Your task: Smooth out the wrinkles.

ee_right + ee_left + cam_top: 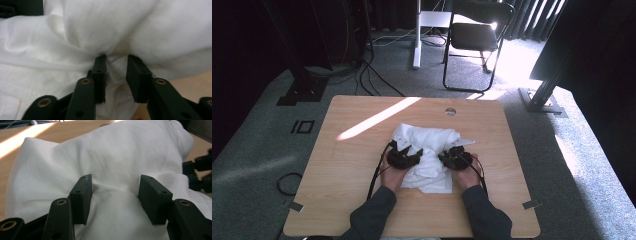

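Note:
A crumpled white cloth lies in a heap at the middle of the wooden table. My left gripper rests on the cloth's left side. Its jaws stand wide apart, with a soft hump of cloth between them, and the pads do not pinch it. My right gripper sits on the cloth's right side. Its jaws stand a narrow gap apart around a gathered fold of cloth, and creases run in toward that gap. Both hands hold the grippers low, close to the cloth.
A folding chair and a white post stand on the carpet beyond the table. Cables trail on the floor at the left. A small round hole sits near the table's far edge. A sunlit stripe crosses the tabletop.

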A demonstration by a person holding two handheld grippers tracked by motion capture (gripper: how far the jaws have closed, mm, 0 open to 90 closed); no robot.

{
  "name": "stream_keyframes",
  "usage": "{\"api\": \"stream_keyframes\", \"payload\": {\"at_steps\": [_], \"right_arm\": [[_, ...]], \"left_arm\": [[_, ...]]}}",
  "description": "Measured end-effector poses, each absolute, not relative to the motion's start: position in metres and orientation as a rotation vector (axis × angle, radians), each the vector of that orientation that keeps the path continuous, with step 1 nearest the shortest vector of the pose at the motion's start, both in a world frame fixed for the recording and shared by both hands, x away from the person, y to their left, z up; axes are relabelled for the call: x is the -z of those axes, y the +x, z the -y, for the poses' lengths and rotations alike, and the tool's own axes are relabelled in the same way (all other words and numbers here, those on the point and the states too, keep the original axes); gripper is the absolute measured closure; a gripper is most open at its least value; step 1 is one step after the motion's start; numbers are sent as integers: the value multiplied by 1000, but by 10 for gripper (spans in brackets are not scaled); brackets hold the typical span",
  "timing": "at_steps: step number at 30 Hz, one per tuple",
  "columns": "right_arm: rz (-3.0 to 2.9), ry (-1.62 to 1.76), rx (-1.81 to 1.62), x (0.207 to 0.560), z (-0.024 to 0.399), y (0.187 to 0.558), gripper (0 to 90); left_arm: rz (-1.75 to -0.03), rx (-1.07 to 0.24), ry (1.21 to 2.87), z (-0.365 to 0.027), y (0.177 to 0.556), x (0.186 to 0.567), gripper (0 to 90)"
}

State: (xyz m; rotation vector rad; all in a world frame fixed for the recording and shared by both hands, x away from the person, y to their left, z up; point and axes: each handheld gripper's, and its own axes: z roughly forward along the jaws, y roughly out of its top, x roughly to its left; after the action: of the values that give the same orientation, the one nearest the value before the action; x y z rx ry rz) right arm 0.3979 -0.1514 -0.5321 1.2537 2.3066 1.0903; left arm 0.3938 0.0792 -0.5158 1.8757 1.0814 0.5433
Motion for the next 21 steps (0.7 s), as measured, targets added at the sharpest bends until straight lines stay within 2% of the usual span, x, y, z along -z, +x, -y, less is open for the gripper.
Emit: {"api": "stream_keyframes", "payload": {"at_steps": [5, 11, 15, 16, 18, 21], "right_arm": [[-2192, 1373, -1101, 527, 165, 422, 554], [-2114, 1277, -1301, 497, 175, 395, 477], [-2189, 1228, -1279, 501, 163, 390, 449], [-2256, 1234, -1212, 511, 155, 391, 509], [-2310, 1259, -1167, 520, 153, 389, 702], [-2276, 1288, -1125, 527, 163, 372, 803]], "left_arm": [[-1102, -518, 1852, -77, 423, 514, 464], [-1072, -491, 1858, -85, 415, 505, 463], [-1060, -494, 1852, -90, 404, 498, 462], [-1052, -493, 1853, -92, 400, 497, 461], [-1034, -498, 1859, -96, 394, 496, 461], [-1020, -510, 1867, -107, 381, 495, 458]]}}
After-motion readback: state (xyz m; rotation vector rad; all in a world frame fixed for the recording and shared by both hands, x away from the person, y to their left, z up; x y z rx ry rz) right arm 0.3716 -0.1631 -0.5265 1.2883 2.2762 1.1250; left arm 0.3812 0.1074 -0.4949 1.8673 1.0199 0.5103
